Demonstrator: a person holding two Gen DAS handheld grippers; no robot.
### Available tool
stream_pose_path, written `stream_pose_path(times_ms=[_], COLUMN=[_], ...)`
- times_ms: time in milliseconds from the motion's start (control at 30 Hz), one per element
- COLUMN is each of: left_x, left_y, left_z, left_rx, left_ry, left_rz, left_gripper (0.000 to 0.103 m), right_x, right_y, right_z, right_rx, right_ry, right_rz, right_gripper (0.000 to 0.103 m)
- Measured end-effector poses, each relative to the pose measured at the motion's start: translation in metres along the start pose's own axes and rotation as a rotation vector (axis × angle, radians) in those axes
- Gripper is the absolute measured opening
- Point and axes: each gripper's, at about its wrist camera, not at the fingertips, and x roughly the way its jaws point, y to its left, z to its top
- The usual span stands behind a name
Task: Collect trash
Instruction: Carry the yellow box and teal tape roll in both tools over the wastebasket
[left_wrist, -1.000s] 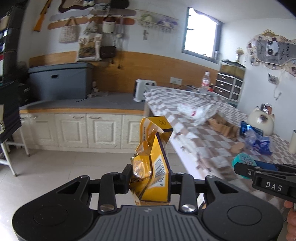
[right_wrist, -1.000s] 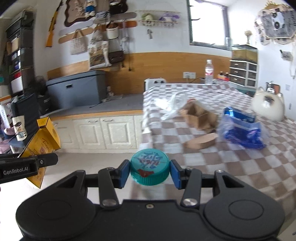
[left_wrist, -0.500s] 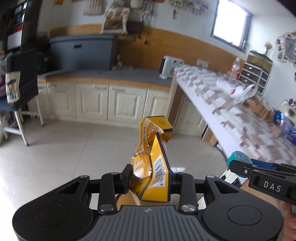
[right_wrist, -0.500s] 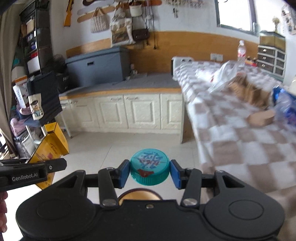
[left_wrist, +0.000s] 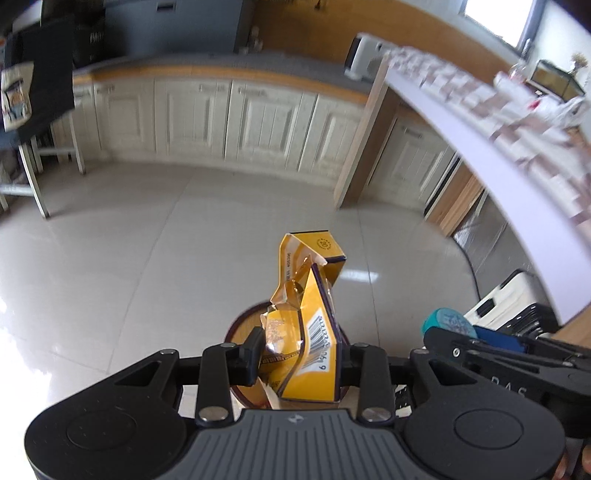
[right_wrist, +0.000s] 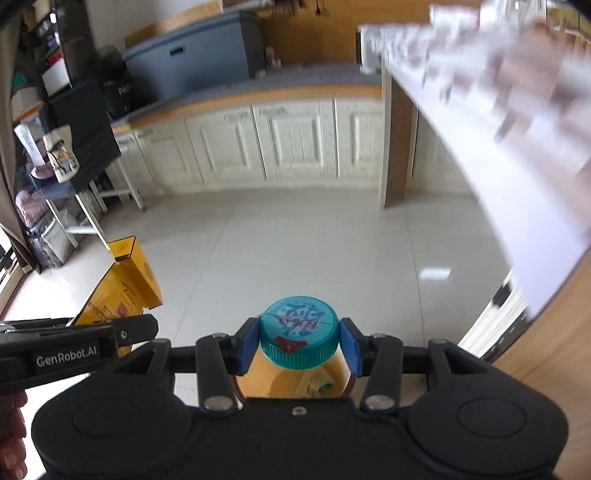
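My left gripper (left_wrist: 297, 360) is shut on a crumpled yellow carton (left_wrist: 308, 325) and holds it over a round orange bin (left_wrist: 242, 328) on the floor. My right gripper (right_wrist: 298, 343) is shut on a teal bottle cap (right_wrist: 298, 328) and holds it above the same bin (right_wrist: 295, 380), whose orange inside shows just under the cap. The cap also shows at the right of the left wrist view (left_wrist: 445, 321), and the carton at the left of the right wrist view (right_wrist: 123, 291).
A table with a checkered cloth (left_wrist: 517, 122) overhangs on the right. White cabinets (left_wrist: 229, 118) line the far wall. A black stand with metal legs (right_wrist: 85, 155) is at the left. Pale tiled floor (left_wrist: 147, 258) spreads ahead.
Both grippers have tilted down and away from the table toward the floor. The orange bin has come into view beneath them. Both still hold their items.
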Motion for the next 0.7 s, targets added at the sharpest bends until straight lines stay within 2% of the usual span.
stream_pose_path(times_ms=[267,700], left_x=[0.081,0.192], left_y=[0.015,0.027], left_z=[-0.003,-0.025], left_rx=[-0.023,0.031], left_ry=[0.117,0.272], left_rz=[0.012,0.012], left_gripper=[0.036,0.037], right_x=[0.083,0.186], right_y=[-0.02,-0.041], right_z=[-0.02,-0.053], right_rx=[0.066,0.139], right_ry=[0.139,0.31], right_rz=[-0.002,0.002], right_gripper=[0.048,0.048])
